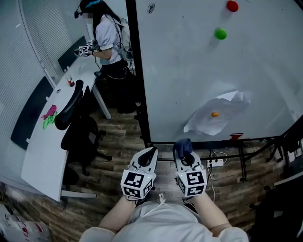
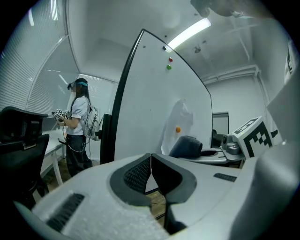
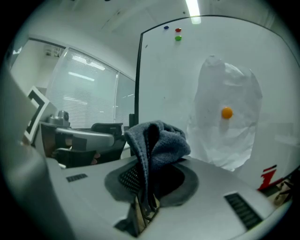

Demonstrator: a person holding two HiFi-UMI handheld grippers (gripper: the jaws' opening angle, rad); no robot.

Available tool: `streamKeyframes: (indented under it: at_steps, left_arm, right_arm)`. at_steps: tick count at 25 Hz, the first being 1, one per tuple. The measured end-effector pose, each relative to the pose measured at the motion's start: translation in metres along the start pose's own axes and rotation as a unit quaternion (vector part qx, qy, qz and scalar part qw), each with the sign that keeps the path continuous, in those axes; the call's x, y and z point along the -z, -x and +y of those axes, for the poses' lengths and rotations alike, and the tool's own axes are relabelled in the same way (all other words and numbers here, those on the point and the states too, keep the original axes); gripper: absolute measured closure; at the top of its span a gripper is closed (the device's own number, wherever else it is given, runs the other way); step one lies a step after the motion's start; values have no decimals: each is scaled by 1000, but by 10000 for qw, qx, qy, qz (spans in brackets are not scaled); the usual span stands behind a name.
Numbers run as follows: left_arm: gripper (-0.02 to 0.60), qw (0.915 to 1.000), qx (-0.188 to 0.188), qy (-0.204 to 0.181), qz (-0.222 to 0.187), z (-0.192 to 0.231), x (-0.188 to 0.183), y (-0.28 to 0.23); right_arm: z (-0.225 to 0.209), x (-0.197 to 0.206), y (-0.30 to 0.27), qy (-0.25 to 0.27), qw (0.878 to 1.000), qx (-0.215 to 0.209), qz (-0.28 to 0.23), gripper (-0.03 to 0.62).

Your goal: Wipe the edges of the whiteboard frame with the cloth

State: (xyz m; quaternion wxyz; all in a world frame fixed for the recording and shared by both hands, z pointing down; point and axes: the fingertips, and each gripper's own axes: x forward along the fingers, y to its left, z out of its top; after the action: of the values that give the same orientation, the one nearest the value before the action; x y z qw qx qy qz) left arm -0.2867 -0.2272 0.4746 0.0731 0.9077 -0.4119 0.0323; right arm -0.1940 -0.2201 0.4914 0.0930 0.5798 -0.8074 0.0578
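The whiteboard (image 1: pixel 199 71) fills the upper right of the head view, and its black frame (image 1: pixel 140 85) runs down the centre and along the bottom. To wipe well, I'd press the bunched fabric flat on that edge and drag steadily, with a firm grip. At lower centre the right tongs (image 1: pixel 182 152) are clamped on the cloth (image 1: pixel 183 144), which bulges past their tips. Just beside them, the left tongs (image 1: pixel 151 153) are closed and empty.

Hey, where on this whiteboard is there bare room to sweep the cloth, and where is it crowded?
Bare: the whiteboard's left half, between the black left frame edge and the paper sheet. Crowded: low right, where the orange magnet pins that sheet, and top right, by the red magnet and green magnet.
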Motion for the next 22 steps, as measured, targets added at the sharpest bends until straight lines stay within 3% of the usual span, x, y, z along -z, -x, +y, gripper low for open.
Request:
streamKeyframes:
  at_steps: [10, 22]
  left_arm:
    - [561, 10000, 41, 68, -12, -5, 0, -7]
    - [561, 9998, 155, 116, 24, -18, 2, -16]
  right_arm:
    - [1, 5, 3, 166, 9996, -90, 206, 526]
    - [-7, 1, 8, -200, 9992, -255, 213, 526]
